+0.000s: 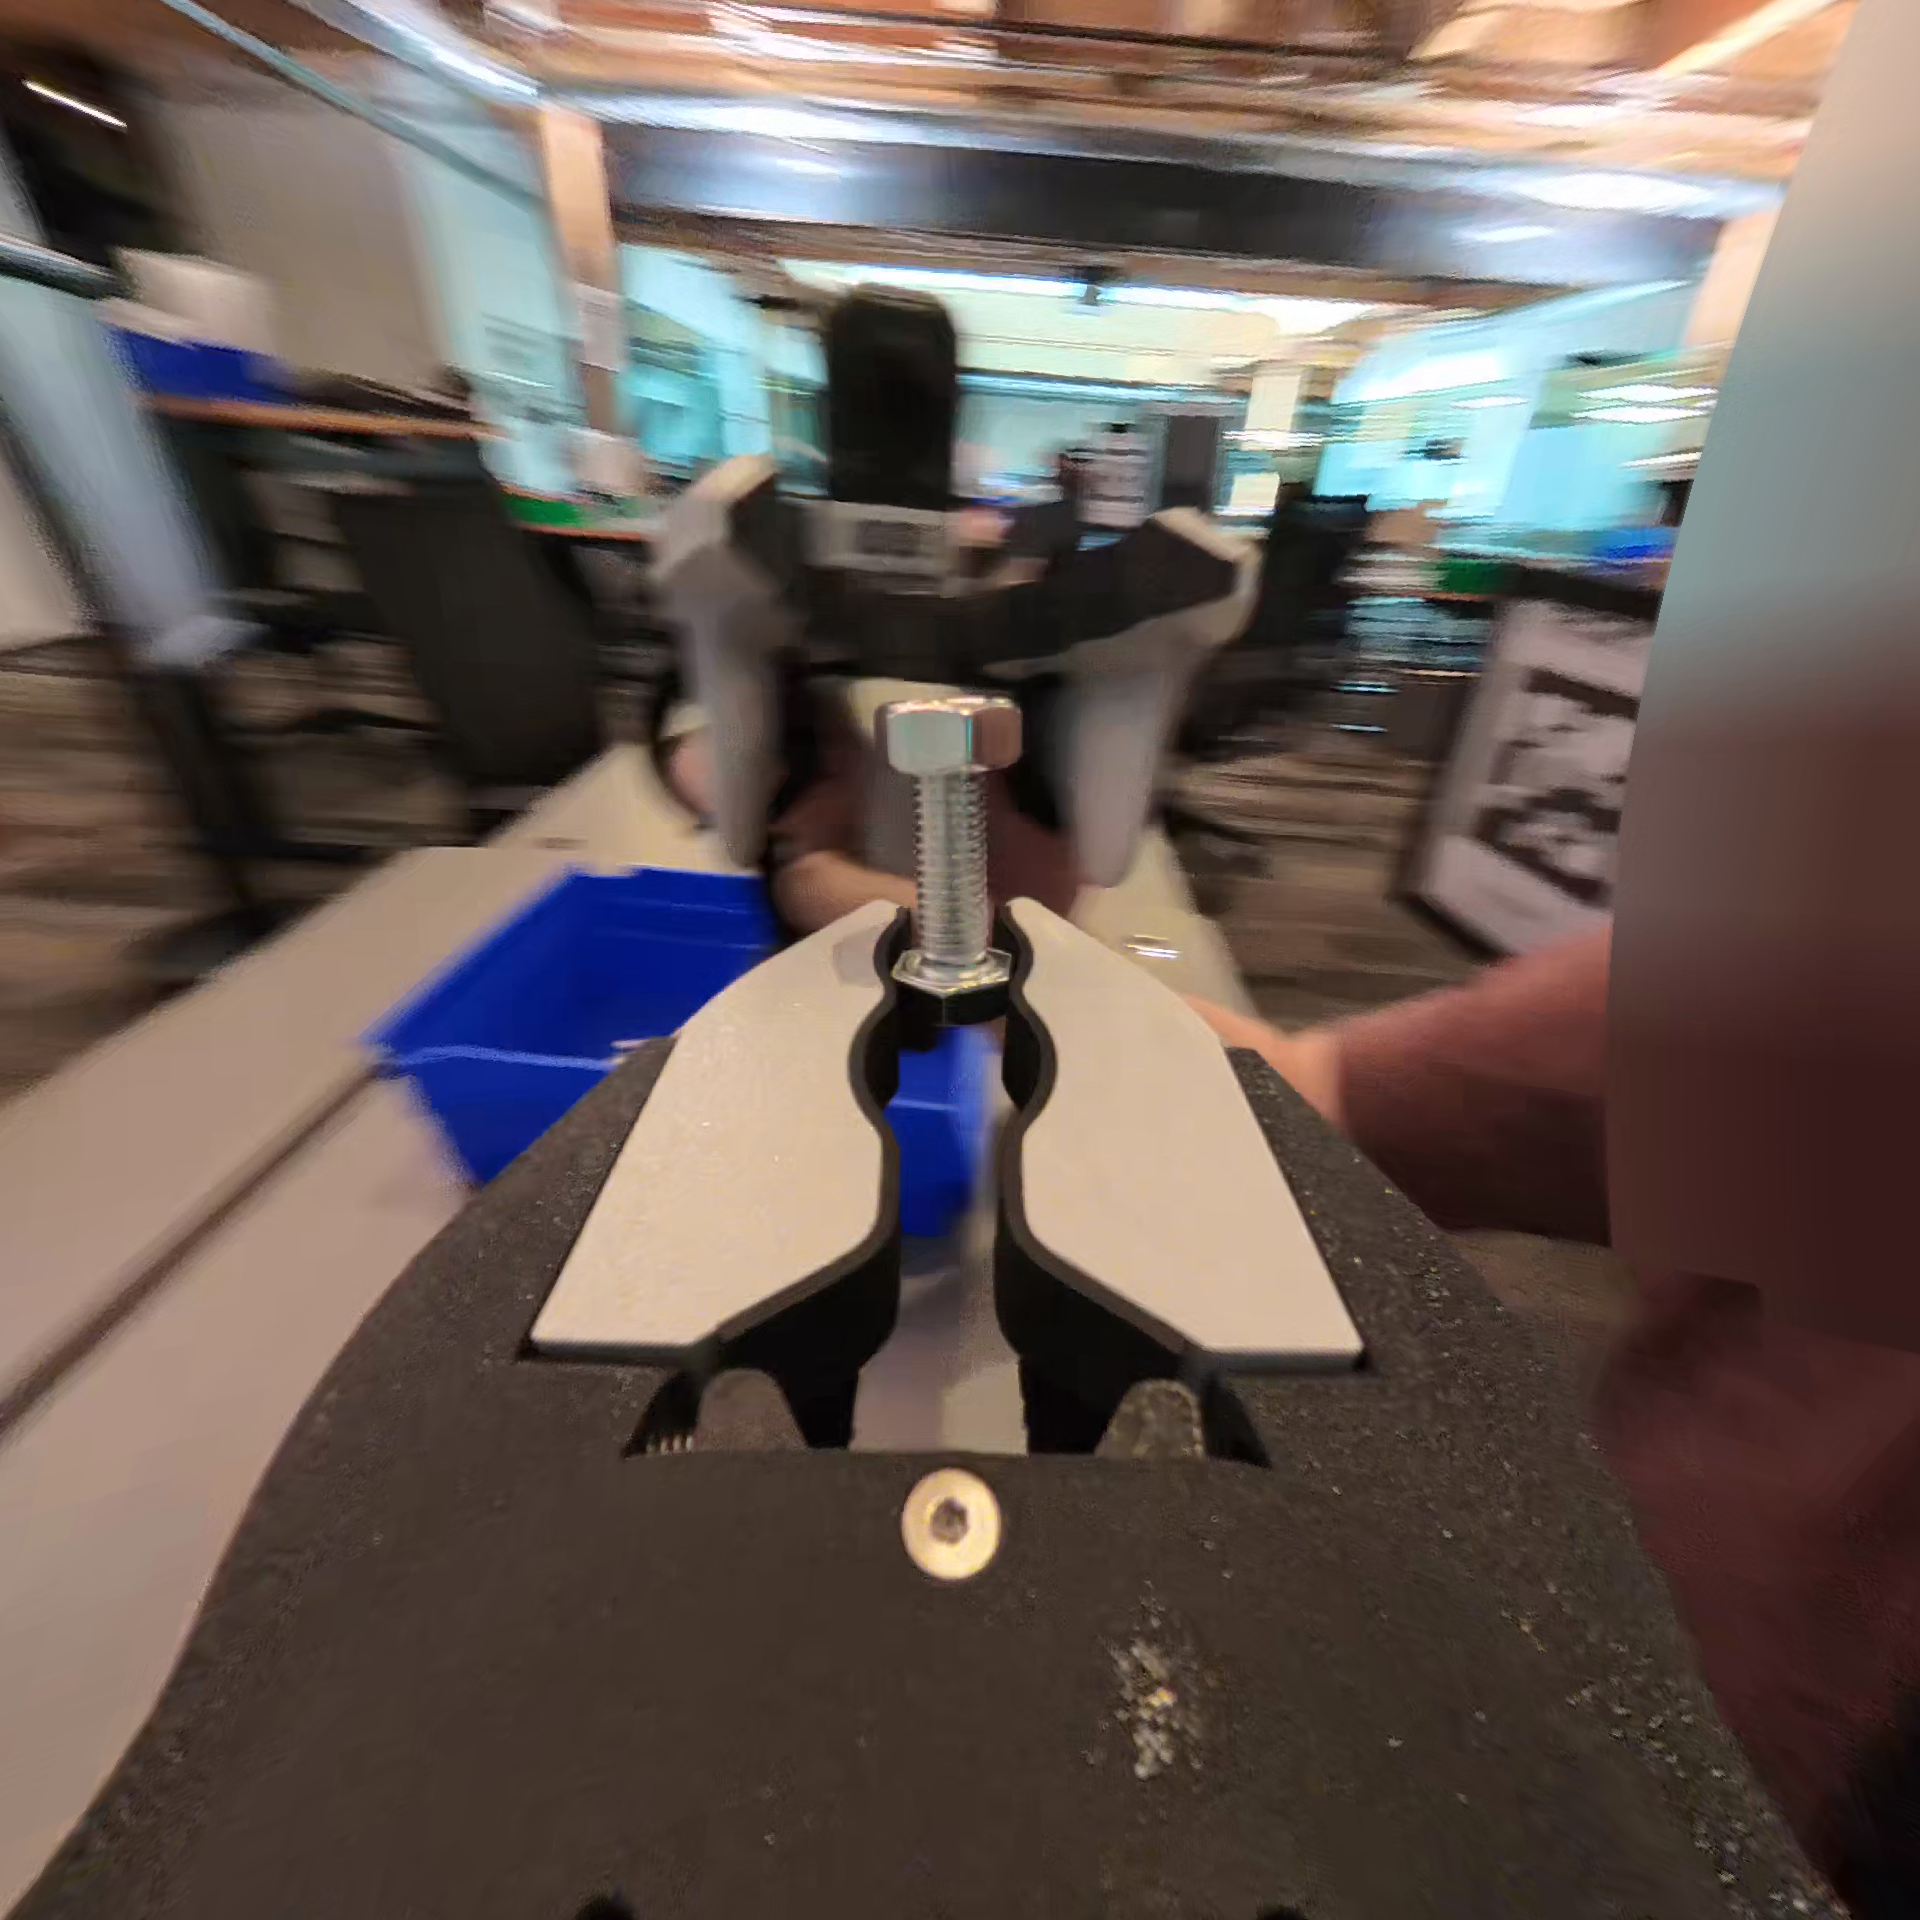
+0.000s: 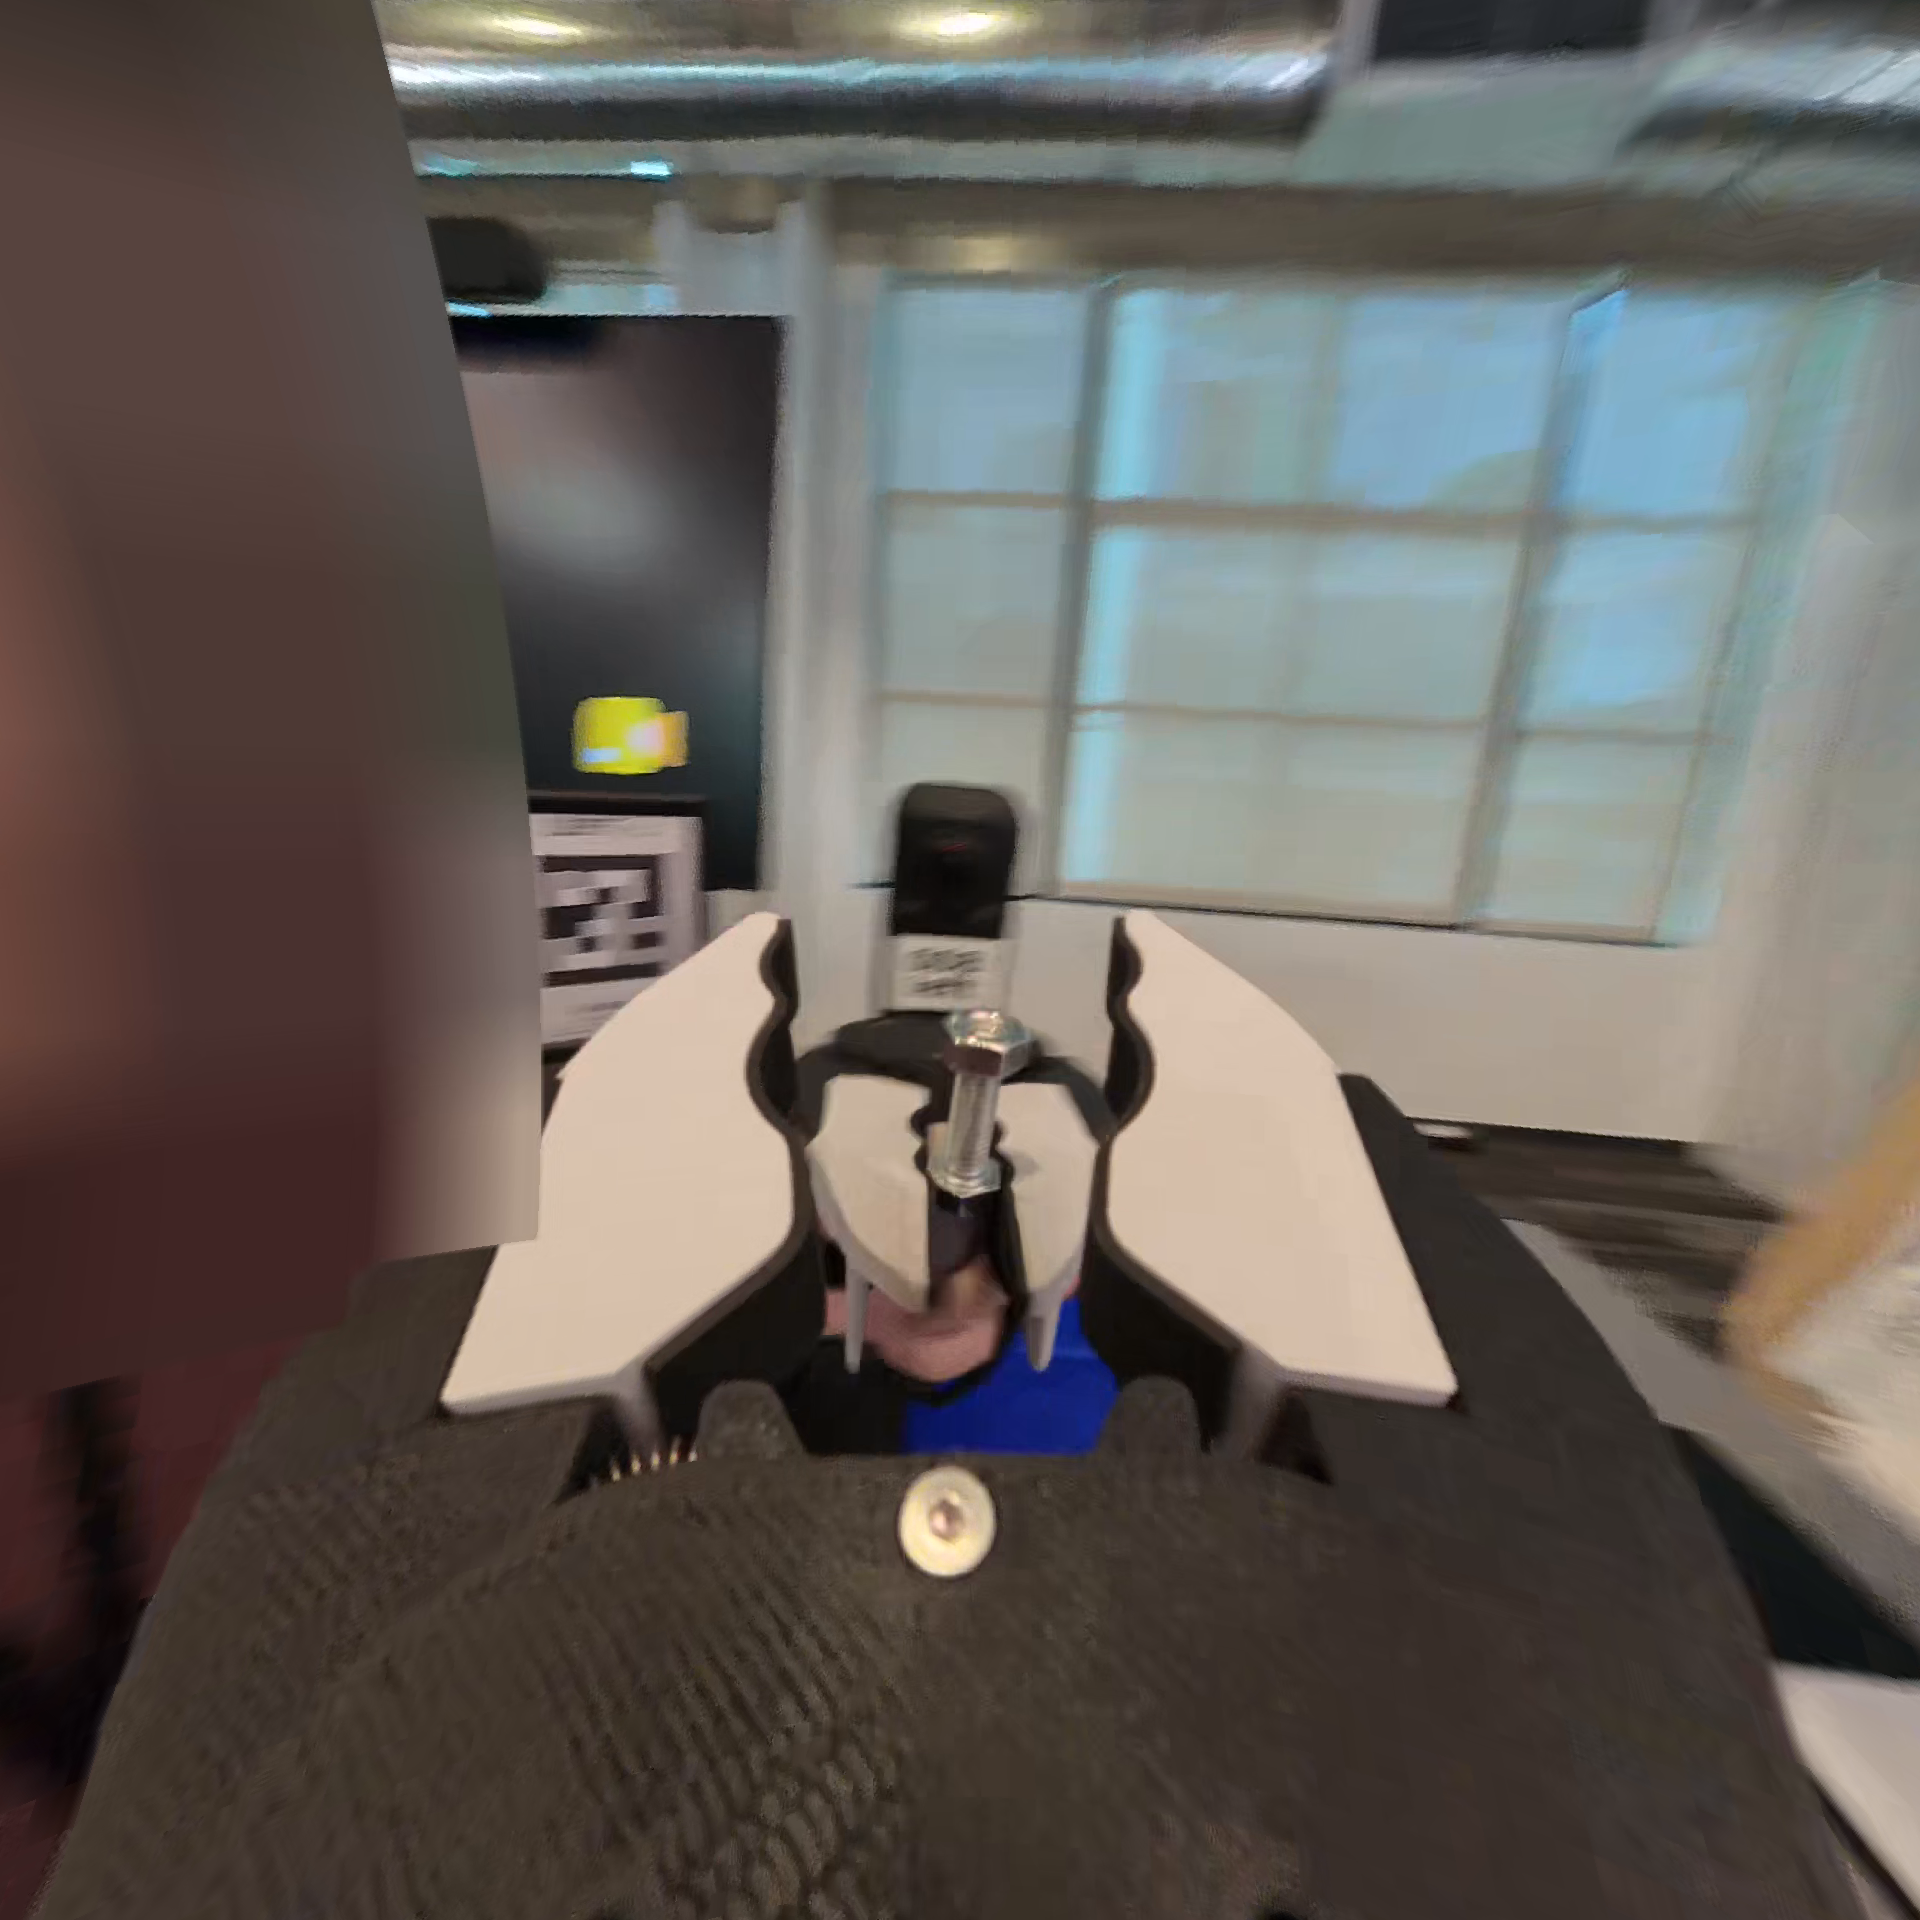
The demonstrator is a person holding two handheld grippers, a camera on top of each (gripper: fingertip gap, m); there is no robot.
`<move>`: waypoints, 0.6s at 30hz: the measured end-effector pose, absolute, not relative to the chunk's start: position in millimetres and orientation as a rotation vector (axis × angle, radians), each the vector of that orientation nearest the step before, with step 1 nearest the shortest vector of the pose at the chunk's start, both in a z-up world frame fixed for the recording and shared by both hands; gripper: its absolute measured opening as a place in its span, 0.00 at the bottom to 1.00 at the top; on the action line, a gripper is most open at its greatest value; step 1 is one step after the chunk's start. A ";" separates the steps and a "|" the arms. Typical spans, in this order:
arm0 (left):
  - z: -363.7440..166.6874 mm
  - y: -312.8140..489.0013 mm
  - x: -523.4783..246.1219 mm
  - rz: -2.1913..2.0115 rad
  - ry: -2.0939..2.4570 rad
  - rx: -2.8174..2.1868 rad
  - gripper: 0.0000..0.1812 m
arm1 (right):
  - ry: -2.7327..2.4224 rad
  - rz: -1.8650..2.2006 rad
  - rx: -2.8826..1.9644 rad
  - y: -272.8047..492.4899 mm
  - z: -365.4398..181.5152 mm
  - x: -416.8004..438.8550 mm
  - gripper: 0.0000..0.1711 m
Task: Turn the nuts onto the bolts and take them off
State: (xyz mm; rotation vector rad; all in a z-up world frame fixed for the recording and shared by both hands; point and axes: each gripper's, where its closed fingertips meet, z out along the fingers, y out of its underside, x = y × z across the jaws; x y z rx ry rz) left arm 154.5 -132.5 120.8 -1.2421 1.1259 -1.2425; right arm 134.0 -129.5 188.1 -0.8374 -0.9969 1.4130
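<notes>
A silver hex bolt (image 1: 948,821) stands upright, head up, with a silver nut (image 1: 948,975) at its lower end. My left gripper (image 1: 951,920) is shut on the nut near its fingertips and holds the bolt up above the table. My right gripper (image 1: 925,842) faces it from beyond, open, with its fingers on either side of the bolt and apart from it. In the right wrist view the open right gripper (image 2: 951,935) frames the left gripper's fingers (image 2: 868,1184), the bolt (image 2: 971,1101) and the nut (image 2: 964,1174).
A blue bin (image 1: 582,997) sits on the grey table (image 1: 208,1143) below the grippers; it also shows in the right wrist view (image 2: 997,1392). A person's dark red sleeve (image 1: 1475,1091) reaches in from the right. The room behind is blurred. One gripper's finger ends stand about 7 cm off the other's.
</notes>
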 end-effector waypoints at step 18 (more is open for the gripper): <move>120.9 -80.3 133.8 -0.770 0.864 -1.297 0.08 | -0.889 1.113 -1.179 -97.6 159.2 102.7 0.10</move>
